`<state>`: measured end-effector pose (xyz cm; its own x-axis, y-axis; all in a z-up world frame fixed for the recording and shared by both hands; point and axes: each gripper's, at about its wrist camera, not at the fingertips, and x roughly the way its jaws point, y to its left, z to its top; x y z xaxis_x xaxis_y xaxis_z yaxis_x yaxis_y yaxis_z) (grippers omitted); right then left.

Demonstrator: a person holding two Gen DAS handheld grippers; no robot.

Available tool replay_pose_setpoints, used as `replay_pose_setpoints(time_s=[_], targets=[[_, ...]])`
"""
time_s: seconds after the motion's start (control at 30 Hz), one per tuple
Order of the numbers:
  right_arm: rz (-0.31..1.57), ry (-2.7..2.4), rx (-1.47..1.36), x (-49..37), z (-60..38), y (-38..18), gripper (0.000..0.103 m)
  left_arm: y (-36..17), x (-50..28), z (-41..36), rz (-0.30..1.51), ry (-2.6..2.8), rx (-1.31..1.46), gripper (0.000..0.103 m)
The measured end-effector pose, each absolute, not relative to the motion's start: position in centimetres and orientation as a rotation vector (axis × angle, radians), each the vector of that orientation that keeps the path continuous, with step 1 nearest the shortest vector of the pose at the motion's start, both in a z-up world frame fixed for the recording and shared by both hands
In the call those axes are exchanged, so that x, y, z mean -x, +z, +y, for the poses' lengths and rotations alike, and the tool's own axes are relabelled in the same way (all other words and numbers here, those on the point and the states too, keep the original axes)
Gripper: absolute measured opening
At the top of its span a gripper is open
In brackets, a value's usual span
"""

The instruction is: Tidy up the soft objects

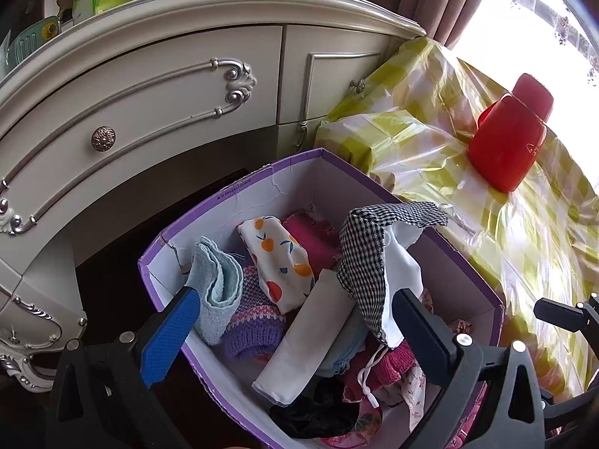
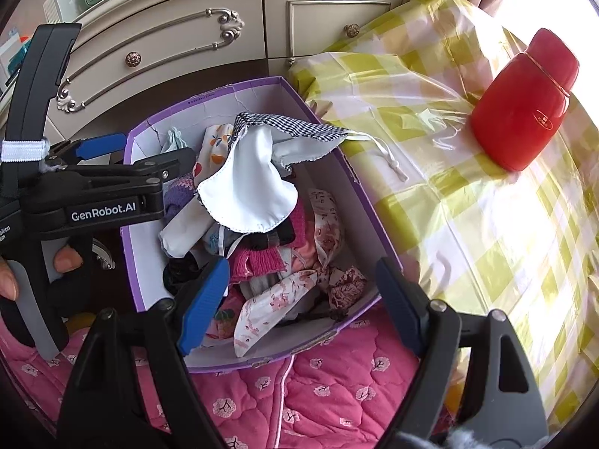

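A purple cardboard box (image 1: 262,179) (image 2: 374,202) holds several soft things: a light blue towel (image 1: 219,292), an orange-print cloth (image 1: 280,258), a purple knit piece (image 1: 251,321), a pink knit (image 2: 258,258) and floral cloths (image 2: 277,299). A black-and-white checked drawstring pouch (image 1: 365,258) (image 2: 262,172) with white lining drapes over the box's right rim, its cord on the tablecloth. My left gripper (image 1: 295,321) is open over the box, and it also shows in the right wrist view (image 2: 149,149). My right gripper (image 2: 299,292) is open above the box's near end.
A red plastic bottle (image 1: 509,134) (image 2: 524,101) stands on the yellow checked tablecloth (image 2: 468,205) to the right. A cream dresser (image 1: 149,86) with drawers stands behind the box. A pink quilt (image 2: 318,393) lies under the box's near side.
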<state>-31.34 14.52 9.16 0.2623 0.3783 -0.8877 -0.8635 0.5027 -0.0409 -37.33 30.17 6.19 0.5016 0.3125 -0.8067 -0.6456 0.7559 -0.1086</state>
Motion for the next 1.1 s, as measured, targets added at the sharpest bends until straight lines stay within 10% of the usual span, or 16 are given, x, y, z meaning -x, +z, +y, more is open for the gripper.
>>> replay_pose_setpoints(time_s=[1.1], targets=[[0.981,0.918,0.600,31.50,14.57,8.90,0.082,6.16,36.77,30.10,0.878,0.583,0.405,0.103]])
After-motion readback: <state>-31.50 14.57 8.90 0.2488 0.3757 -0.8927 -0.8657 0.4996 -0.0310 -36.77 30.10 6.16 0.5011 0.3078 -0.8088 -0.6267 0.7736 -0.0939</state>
